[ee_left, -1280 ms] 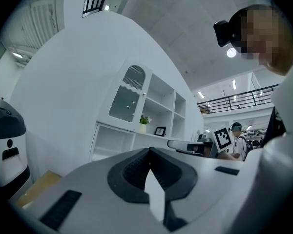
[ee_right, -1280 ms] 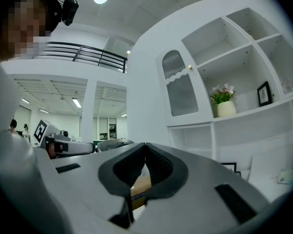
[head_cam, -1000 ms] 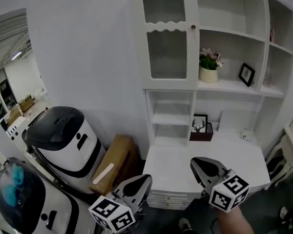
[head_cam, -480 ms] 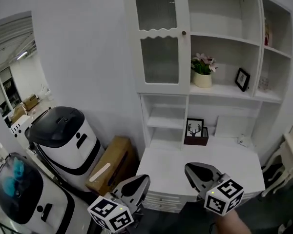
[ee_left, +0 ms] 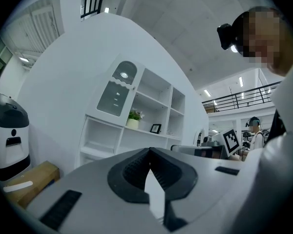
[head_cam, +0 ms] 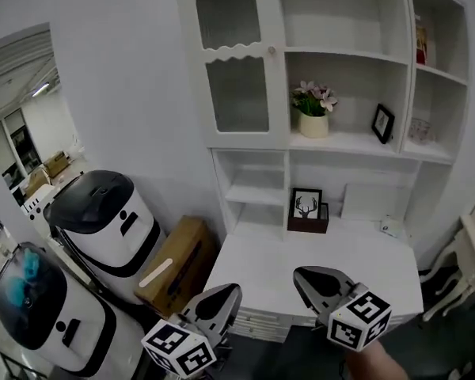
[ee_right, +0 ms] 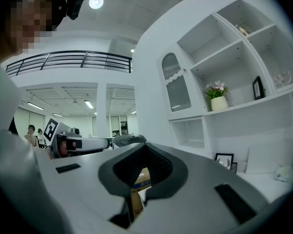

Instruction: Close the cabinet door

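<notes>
We see a tall white wooden cabinet door (head_cam: 233, 70) with an arched glass pane above a ribbed one and a small round knob (head_cam: 271, 50) at its right edge. It stands upright, flush in the far-left bay of the white shelf unit (head_cam: 356, 142).

Head view chops off the top of the cabinet (head_cam: 340, 22), and the white machine (head_cam: 79, 331) in the lower left corner runs out past the frame too. The little object (head_cam: 389, 226) at the back right of the tabletop (head_cam: 261, 267) and the pale knick-knack (head_cam: 418, 130) on the right-hand shelf are too small to tell. In the right gripper view just a sliver of cardboard box (ee_right: 139, 181) shows, the rest hidden behind the right tongs (ee_right: 144, 145).
</notes>
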Motion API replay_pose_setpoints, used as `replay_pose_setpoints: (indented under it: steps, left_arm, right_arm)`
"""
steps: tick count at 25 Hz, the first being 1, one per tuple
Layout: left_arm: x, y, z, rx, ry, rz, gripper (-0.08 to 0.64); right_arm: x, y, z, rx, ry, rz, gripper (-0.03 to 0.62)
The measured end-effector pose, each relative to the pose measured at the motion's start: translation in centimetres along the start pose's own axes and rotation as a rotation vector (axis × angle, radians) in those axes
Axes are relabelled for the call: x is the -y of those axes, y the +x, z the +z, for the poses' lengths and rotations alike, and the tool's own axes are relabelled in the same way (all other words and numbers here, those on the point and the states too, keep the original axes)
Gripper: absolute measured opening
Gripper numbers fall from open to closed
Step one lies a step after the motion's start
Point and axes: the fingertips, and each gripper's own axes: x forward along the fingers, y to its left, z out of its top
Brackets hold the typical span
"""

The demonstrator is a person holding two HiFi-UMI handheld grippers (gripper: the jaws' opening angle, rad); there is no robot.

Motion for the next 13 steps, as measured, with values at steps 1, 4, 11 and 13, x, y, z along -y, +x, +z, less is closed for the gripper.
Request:
replay_pose_setpoints:
  steps: [1,4,11,13]
  left_arm:
    - [0.4,0.1,-0.1,0.0,0.001,0.004,0.005]
    - [1.6,0.3,-0.5,0.003,0.005,0.02,0.005]
    - [3.8,1.0,-1.5,0.003,0.008,0.048,0.005]
    - [4.3,1.2,-1.9,0.003,0.006,0.054,0.005]
  right_arm:
    - [0.2,-0.4,-0.1,0.001,0.002,0.005,0.005]
    - [0.4,-1.4,-0.2,0.001,0.003,0.026,0.005]
    - [1.2,-3.1,-0.8,-0.001,0.013,0.065,0.005]
    - [1.3,-3.6,-1.0,-0.004,0.015,0.073,0.005]
